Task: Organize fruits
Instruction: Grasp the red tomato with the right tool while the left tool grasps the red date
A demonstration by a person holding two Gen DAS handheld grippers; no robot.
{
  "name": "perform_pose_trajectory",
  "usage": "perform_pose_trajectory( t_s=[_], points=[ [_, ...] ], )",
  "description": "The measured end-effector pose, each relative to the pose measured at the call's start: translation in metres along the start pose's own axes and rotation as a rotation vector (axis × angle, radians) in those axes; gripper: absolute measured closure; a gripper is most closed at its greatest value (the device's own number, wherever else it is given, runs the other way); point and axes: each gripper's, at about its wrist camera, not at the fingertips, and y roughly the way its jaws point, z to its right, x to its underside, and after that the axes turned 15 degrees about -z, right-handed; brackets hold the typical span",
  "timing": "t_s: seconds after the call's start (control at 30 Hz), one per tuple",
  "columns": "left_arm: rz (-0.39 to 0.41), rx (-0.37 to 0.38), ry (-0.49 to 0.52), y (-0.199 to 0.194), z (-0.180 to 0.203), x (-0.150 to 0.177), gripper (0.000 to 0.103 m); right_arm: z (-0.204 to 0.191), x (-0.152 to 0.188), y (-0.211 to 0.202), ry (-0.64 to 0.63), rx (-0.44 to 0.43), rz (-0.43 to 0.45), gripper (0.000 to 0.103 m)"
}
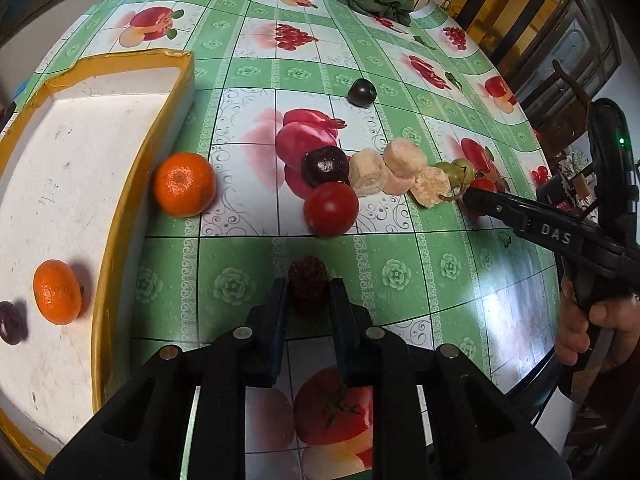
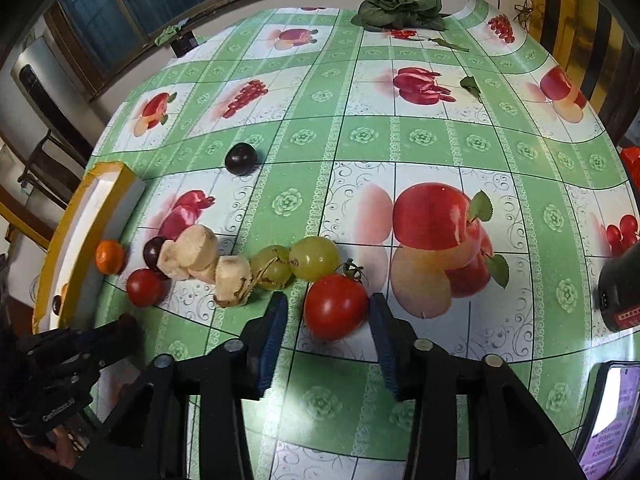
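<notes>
Hard to make out: the dark bumpy berry [image 1: 308,287] between the left gripper [image 1: 310,292] fingers is blurred, and I can't tell if the pads actually touch it (they sit narrow, right at its sides). The right gripper [image 2: 329,312] is spread wide around a red tomato [image 2: 335,306], gaps on both sides, holding nothing; its green stem points away from the gripper and to the right.

Count on the bench [image 1: 420,280]: two tomatoes, with the second tomato [image 1: 330,209] just ahead of the left gripper, two dark plums [image 1: 325,165] [image 1: 361,93], three pale chunks [image 1: 400,168] in a row, and a few green grapes [image 2: 294,261].

One orange [image 1: 185,184] touches the outside wall of the tray [image 1: 120,184], left of the left gripper. Inside lie another orange [image 1: 57,292] and a dark fruit [image 1: 10,322] cut off by the frame edge.
</notes>
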Motion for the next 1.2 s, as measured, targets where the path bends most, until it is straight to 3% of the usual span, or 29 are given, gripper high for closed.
perform_pose_trajectory(
  t_s=[0.07, 0.5, 1.2],
  points=[
    [-0.002, -0.006, 0.000, 0.000, 0.001, 0.000, 0.085, 0.002, -0.001, 0.002, 0.006, 0.021, 0.002, 0.071],
    [-0.027, -0.060, 0.036, 0.005, 0.013, -0.010, 0.085, -0.006, 0.010, -0.004, -0.024, 0.057, -0.003, 0.071],
    [0.039, -0.025, 0.042, -0.024, 0.008, -0.006, 0.085, -0.033, 0.031, -0.030, -0.092, 0.054, 0.033, 0.071]
  ],
)
